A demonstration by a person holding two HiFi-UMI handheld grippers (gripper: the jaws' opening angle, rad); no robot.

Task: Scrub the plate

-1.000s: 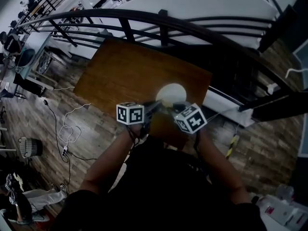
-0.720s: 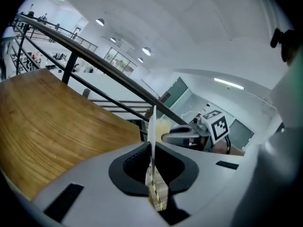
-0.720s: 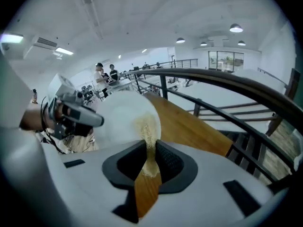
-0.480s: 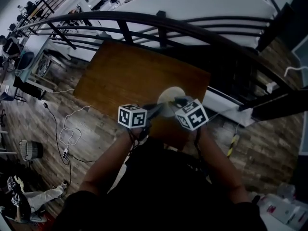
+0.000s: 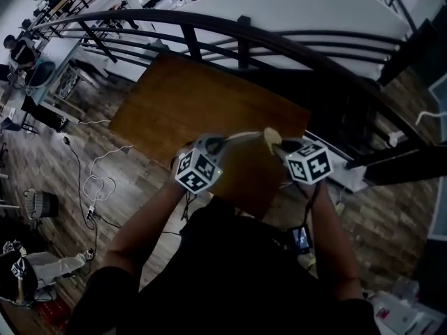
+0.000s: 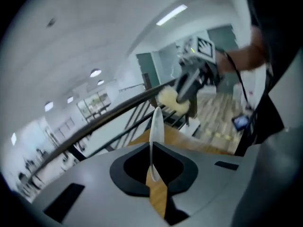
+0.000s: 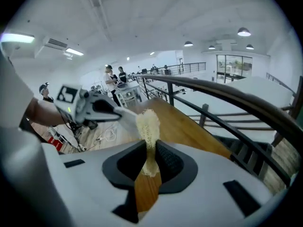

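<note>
Left gripper (image 6: 152, 168) pinches the plate (image 6: 155, 124) by its rim; it shows edge-on only, both faces hidden. Right gripper (image 7: 147, 161) squeezes a sponge (image 7: 147, 124), blurred at the plate's one o'clock, over the table (image 5: 178, 103).

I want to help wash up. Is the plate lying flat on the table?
No, the left claw pinches the plate by its rim and holds it upright on edge.

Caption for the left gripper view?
Left claw grips the plate edge-on; right claw holds a sponge beyond it.
</note>
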